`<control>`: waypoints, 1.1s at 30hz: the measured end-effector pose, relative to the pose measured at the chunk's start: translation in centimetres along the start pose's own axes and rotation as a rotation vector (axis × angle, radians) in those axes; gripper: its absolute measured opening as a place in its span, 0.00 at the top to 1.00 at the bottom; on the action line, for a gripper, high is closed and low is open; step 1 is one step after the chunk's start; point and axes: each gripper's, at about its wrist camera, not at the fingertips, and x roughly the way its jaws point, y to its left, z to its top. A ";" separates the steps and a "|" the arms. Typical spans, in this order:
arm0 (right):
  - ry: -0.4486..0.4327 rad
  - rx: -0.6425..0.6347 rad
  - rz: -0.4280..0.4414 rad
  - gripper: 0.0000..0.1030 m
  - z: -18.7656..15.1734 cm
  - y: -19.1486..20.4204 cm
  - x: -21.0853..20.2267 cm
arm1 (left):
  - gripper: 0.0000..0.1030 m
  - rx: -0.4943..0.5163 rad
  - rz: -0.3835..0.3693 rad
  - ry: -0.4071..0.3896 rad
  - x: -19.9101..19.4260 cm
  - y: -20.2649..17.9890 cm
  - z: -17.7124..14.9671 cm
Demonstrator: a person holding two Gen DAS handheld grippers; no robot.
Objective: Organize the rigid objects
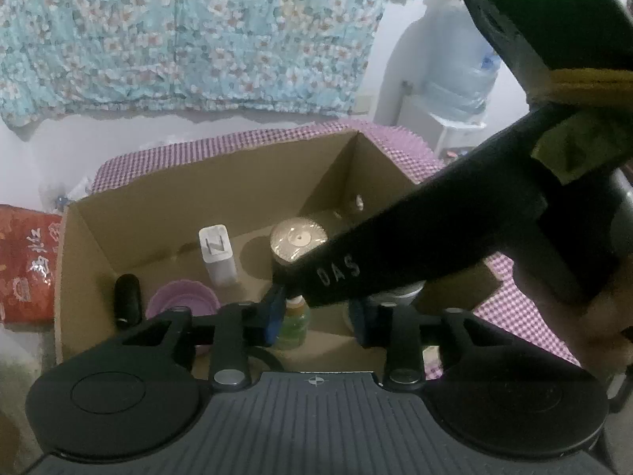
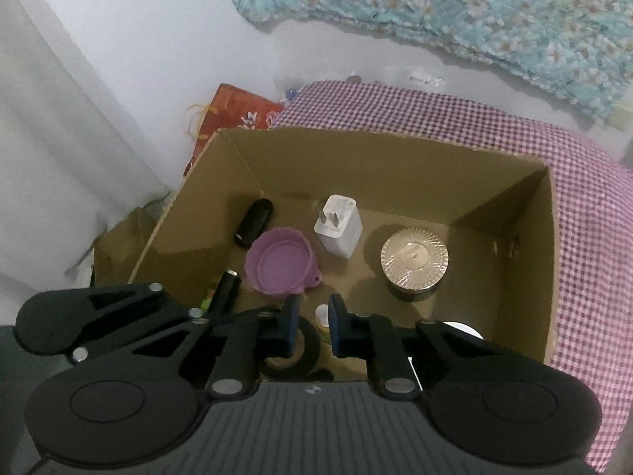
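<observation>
An open cardboard box [image 1: 166, 182] [image 2: 395, 150] stands on a checked cloth. In it are a white charger [image 1: 217, 255] [image 2: 339, 230], a purple silicone bowl [image 1: 182, 299] [image 2: 279, 263], a round silver-lidded tin [image 1: 297, 239] [image 2: 414, 258], a black oblong item [image 1: 127, 300] [image 2: 255, 222], a black tape roll [image 2: 292, 350] and a small green bottle [image 1: 293, 322] [image 2: 322, 316]. My left gripper [image 1: 316, 316] is open over the box, around the bottle without touching it. My right gripper [image 2: 312, 322] is open and empty, above the bottle. Its body crosses the left wrist view [image 1: 395, 253].
A purple checked cloth [image 2: 585, 198] covers the table under the box. A red printed bag [image 1: 23, 261] [image 2: 233, 114] lies left of the box. A floral cloth [image 1: 190, 31] hangs on the wall behind. A water jug [image 1: 459, 67] stands at the back right.
</observation>
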 end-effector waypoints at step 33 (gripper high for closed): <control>-0.083 -0.034 0.010 0.99 0.6 -1.1 -0.8 | 0.80 -0.067 0.006 -0.042 -0.4 1.1 0.8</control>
